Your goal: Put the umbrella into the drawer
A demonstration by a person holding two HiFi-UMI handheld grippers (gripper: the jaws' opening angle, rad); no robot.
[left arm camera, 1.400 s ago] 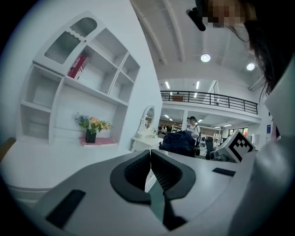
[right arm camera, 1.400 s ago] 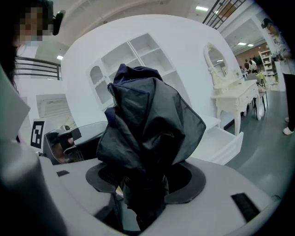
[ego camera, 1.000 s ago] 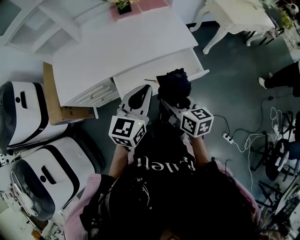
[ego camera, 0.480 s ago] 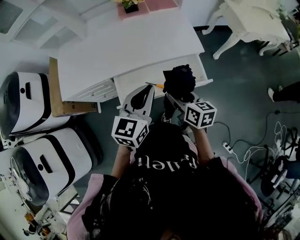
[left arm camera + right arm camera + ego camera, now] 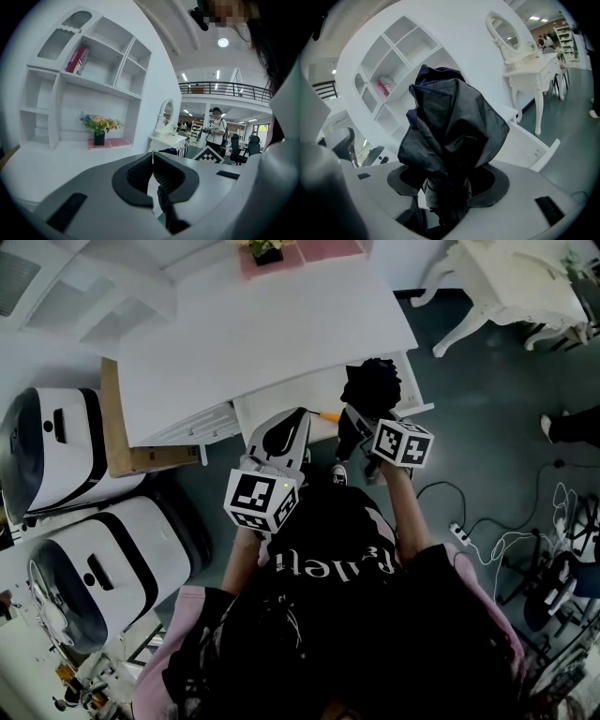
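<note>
**Inspector:** Right gripper (image 5: 446, 199) first. What is its condition?

**Examiner:** Its jaws are clamped on the lower end of the folded dark umbrella (image 5: 451, 123). The loose canopy bunches up above the jaws and stands clear of them. The hold looks firm, with no sag on either side.

**Inspector:** Where is the umbrella relative to the drawer (image 5: 286, 397)?

**Examiner:** It hangs above the drawer's right end, inside the front rim. It is still carried and not resting on the drawer floor.

**Inspector:** What has changed over the last second?

**Examiner:** The umbrella was over the drawer's front rim. The right gripper has carried it forward, so it now sits over the open cavity.

**Inspector:** What does that mean for the task?

**Examiner:** In the examiner's judgement, transport is nearly complete and only lowering and release remain. The bulky canopy may catch the rim or the desk (image 5: 253, 324) edge overhanging the drawer's back.

**Inspector:** And the left gripper (image 5: 298, 418)?

**Examiner:** Its jaws are closed tip to tip with nothing between them. It is held at the drawer's front near the middle, much as before. A thin orange-tipped stick (image 5: 327, 414) lies in the drawer just beside it.
</note>
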